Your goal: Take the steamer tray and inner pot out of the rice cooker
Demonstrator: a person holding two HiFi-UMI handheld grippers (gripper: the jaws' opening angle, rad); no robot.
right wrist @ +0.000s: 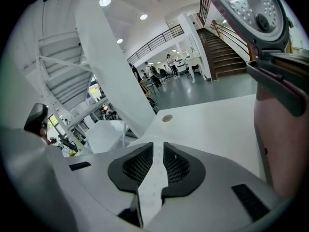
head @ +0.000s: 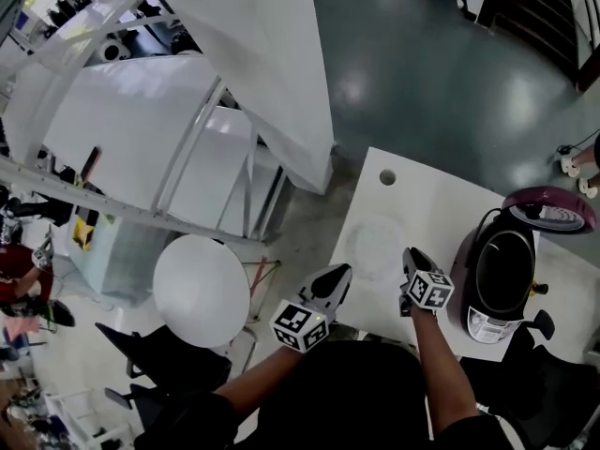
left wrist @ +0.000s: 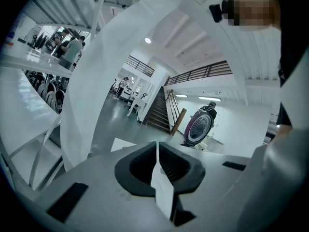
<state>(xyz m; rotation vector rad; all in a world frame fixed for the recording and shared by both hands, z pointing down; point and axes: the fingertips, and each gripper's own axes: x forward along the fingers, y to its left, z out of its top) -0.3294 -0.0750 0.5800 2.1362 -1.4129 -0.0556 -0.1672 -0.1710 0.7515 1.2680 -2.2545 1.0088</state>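
Head view: you held the left gripper (head: 337, 275) over the near edge of the table (head: 427, 204), jaws clenched and empty. Your right gripper (head: 412, 254) hung just beside it, nearer the rice cooker (head: 487, 324). A pale round shape that looked like the steamer tray (head: 375, 242) lay flat on the table, between its left edge and the cooker, just ahead of both grippers. The cooker stood toward the table's right edge with its lid (head: 551, 209) swung up. The dark inner pot (head: 504, 265) sat inside the cooker body. A small hole (head: 387, 177) marked the table near its far left corner.

Left gripper view: the left gripper (left wrist: 157, 151) had its pads pressed together with nothing between them. Beyond them, the raised lid (left wrist: 199, 127) showed past the table (left wrist: 123, 144).

Right gripper view: the right gripper (right wrist: 158, 151) was released, with a narrow gap between the pads and nothing gripped. The table (right wrist: 207, 124) and its hole (right wrist: 167, 118) lay ahead. The lid (right wrist: 251, 8) loomed at the upper right, above the cooker's side (right wrist: 280, 144).
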